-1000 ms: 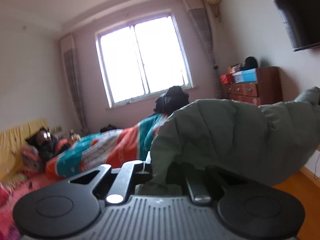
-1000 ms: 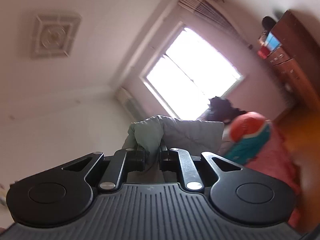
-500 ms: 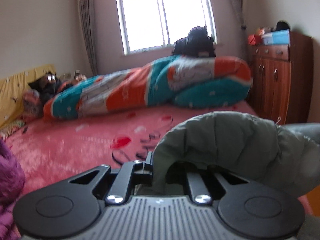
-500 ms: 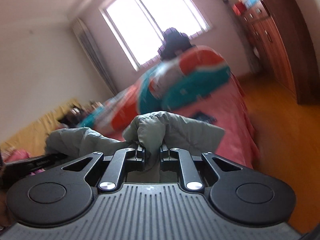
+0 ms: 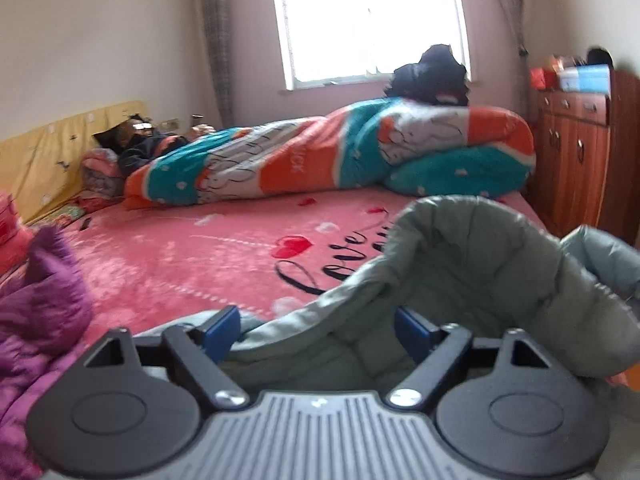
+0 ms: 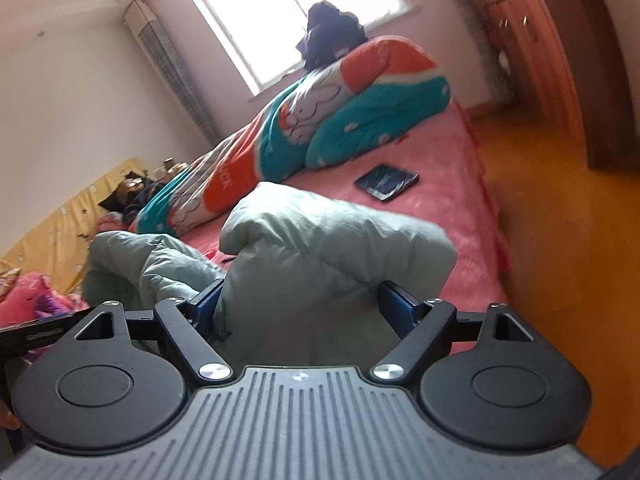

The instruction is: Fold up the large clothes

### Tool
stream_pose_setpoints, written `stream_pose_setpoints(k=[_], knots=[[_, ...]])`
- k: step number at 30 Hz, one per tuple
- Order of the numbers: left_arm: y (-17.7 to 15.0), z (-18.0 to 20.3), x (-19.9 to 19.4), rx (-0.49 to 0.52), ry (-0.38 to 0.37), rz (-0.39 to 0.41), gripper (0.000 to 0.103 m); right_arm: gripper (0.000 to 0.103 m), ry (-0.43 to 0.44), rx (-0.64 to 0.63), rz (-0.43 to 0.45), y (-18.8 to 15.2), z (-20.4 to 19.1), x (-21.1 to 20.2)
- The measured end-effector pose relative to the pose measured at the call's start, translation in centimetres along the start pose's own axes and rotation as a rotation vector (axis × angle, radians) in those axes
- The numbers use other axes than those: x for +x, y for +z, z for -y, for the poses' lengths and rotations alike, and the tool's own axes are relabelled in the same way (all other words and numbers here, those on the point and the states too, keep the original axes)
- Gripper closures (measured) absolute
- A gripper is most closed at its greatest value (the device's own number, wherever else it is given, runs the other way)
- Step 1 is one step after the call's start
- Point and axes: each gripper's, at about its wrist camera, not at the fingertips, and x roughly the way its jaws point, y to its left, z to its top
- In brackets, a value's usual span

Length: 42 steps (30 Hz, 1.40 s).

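Note:
A puffy grey-green jacket (image 5: 480,280) lies bunched on the pink bed cover (image 5: 180,264). In the left wrist view its padded edge runs between the blue pads (image 5: 222,334) of my left gripper (image 5: 318,332), whose jaws are opening and stand wide, not pressing the cloth. In the right wrist view a thick fold of the jacket (image 6: 320,248) bulges up between the spread blue pads (image 6: 396,304) of my right gripper (image 6: 302,304). Those jaws are opening too, with the fabric loose between them.
A rolled orange, teal and white quilt (image 5: 360,152) lies across the far side of the bed. A purple garment (image 5: 40,312) sits at the near left. A dark phone (image 6: 386,182) rests by the bed's right edge. Wooden cabinet (image 5: 580,152) and orange floor (image 6: 560,240) are on the right.
Both grippers dropped from pointing up at the window and ceiling down to the bed. Their jaws, shut on the jacket before, have spread wide and let it go.

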Motion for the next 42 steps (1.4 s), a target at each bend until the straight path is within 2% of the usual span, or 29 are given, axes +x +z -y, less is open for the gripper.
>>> stream_pose_setpoints(k=[3,4,11,15,18,19,22,24,27,31,34,38,41,42], knots=[[-1.5,-1.6,-3.1,-0.029,0.036,-0.008,0.010,0.000,0.058,0.028,-0.046,-0.2,0.6,0.2],[-2.2,-2.2,-4.3,-0.046,0.047,-0.014,0.010,0.000,0.082,0.035,-0.065,-1.0,1.0,-0.9],[-9.9,-7.1,-12.3,-0.254,0.094,-0.110,0.009,0.000,0.235,0.100,-0.246,-1.5,3.5,-0.5],[-14.2,-9.4,-15.4,-0.383,0.112,-0.151,0.009,0.000,0.284,0.058,-0.329,-1.9,4.5,-0.4],[-16.3,-10.3,-16.0,-0.458,0.062,-0.144,0.009,0.000,0.305,0.021,-0.373,-2.7,4.6,-1.0],[-16.8,-10.4,-15.8,-0.471,0.035,-0.143,0.009,0.000,0.336,0.020,-0.386,-3.0,4.5,-1.2],[-17.5,-10.4,-14.5,-0.531,-0.076,-0.145,0.009,0.000,0.410,-0.026,-0.405,-3.4,3.4,-1.7],[-17.9,-10.2,-13.6,-0.553,-0.141,-0.150,0.009,0.000,0.416,-0.066,-0.411,-3.8,2.4,-1.7],[-18.4,-9.6,-12.5,-0.552,-0.188,-0.142,0.009,0.000,0.426,-0.084,-0.430,-4.6,1.6,-1.6],[-19.4,-9.5,-11.1,-0.628,-0.284,-0.159,0.010,0.000,0.437,-0.125,-0.436,-5.2,-0.1,-1.9],[-19.6,-9.5,-10.7,-0.681,-0.311,-0.149,0.017,0.000,0.461,-0.137,-0.435,-5.4,-1.7,-2.6],[-19.1,-10.7,-11.1,-0.779,-0.374,-0.056,0.018,0.000,0.541,-0.178,-0.411,-4.9,-4.9,-4.8],[-19.1,-11.7,-11.5,-0.814,-0.344,0.000,0.018,0.000,0.609,-0.193,-0.352,-3.6,-7.5,-6.7],[-19.3,-11.9,-11.5,-0.828,-0.331,-0.001,0.018,0.000,0.596,-0.213,-0.327,-3.4,-8.6,-6.7]])
